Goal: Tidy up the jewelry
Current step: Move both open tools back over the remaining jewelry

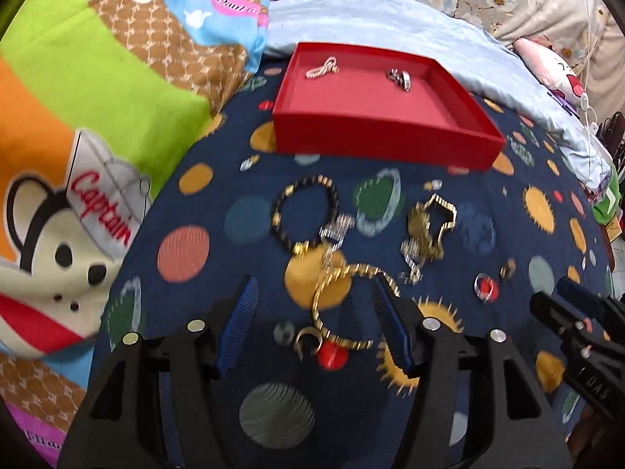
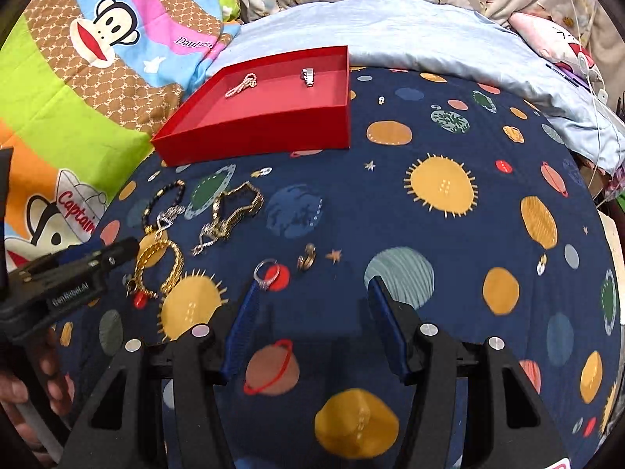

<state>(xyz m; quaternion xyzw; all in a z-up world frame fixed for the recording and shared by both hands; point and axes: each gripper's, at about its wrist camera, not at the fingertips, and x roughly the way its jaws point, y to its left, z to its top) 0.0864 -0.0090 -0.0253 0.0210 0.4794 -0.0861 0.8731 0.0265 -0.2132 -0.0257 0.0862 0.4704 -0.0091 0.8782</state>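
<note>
A red tray (image 1: 383, 136) (image 2: 258, 136) sits at the back of the bedspread and holds a pale beaded chain (image 1: 322, 67) and a silver piece (image 1: 398, 77). In front of it lie a black bead bracelet (image 1: 304, 211), a gold chain (image 1: 437, 219) and a gold bracelet (image 1: 351, 305). My left gripper (image 1: 315, 285) hovers open over the gold bracelet and a small ring (image 1: 308, 340). My right gripper (image 2: 315, 283) is open above bare cloth. A silver ring (image 2: 267, 269) lies just beyond its left fingertip, and a gold ring (image 2: 306, 260) beside that.
The planet-print bedspread (image 2: 441, 187) stretches out to the right. A cartoon blanket (image 1: 97, 90) borders the left and a pale blue pillow (image 2: 410, 35) the back. The left gripper (image 2: 117, 250), with a hand (image 2: 23, 383) on it, is close on the right gripper's left.
</note>
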